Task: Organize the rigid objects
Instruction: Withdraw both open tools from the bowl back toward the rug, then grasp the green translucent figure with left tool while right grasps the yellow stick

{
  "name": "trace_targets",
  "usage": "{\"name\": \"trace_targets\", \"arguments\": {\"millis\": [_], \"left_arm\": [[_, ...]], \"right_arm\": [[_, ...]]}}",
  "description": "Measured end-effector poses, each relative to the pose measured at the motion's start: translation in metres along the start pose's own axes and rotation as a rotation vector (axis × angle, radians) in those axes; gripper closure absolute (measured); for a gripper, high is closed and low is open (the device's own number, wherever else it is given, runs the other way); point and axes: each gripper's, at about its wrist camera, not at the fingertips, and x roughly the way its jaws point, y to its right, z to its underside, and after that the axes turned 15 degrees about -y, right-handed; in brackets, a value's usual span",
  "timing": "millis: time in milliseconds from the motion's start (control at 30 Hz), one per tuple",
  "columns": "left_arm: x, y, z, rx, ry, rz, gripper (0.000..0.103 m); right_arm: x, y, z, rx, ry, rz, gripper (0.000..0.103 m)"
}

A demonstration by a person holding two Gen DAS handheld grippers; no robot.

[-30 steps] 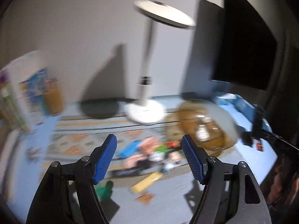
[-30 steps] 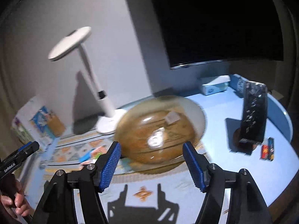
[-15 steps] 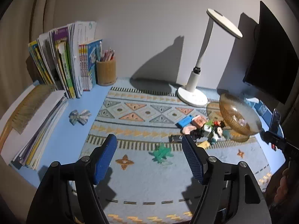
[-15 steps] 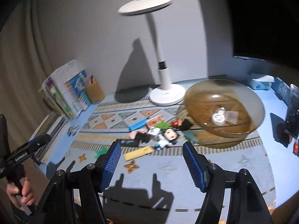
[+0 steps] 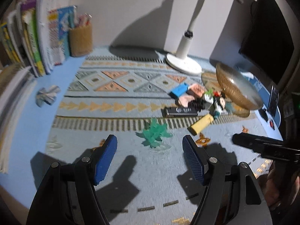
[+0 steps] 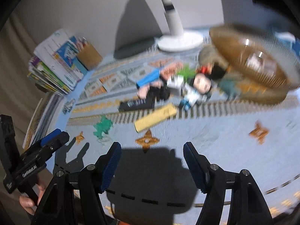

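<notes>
Toys and other small rigid pieces lay scattered on the patterned mat (image 5: 120, 86), and nothing had yet been picked up. In the left wrist view the cluster sat right of centre: a blue block (image 5: 178, 90), a black bar (image 5: 181, 111), a doll figure (image 5: 218, 102) and a yellow block (image 5: 201, 124), all close beside the amber bowl (image 5: 236, 88) at the right. A green toy (image 5: 154, 134) lay apart from them, nearer the lower centre.

Half a second before, both views had taken in the whole desk from farther back; by this moment both cameras had dropped and closed on the mat, so the pieces filled more of each frame. The left gripper (image 5: 150, 161) was spread wide and held nothing, with the green toy just ahead of its fingertips. The right gripper (image 6: 151, 161) was likewise wide open and empty, facing the yellow block (image 6: 155, 118) and the black bar (image 6: 136, 105) in mid-frame, the bowl (image 6: 249, 63) in the upper right. Motion blur in both views suggested the hands were still travelling.

I judged this to be the approach before a first grasp, the green toy the likely target for the left side and the bowl the likely destination.
</notes>
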Motion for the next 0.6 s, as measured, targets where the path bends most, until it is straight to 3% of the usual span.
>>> {"name": "trace_targets", "arguments": {"millis": [233,600], "left_arm": [[0.041,0.005,-0.015,0.063,-0.075,0.019,0.033],[0.074,0.013,-0.030,0.145,-0.109,-0.018,0.033]], "right_arm": [[0.030,-0.005,-0.018,0.081,0.005,0.079,0.036],[0.058,-0.025,-0.041,0.190,0.052,0.224,0.035]]}}
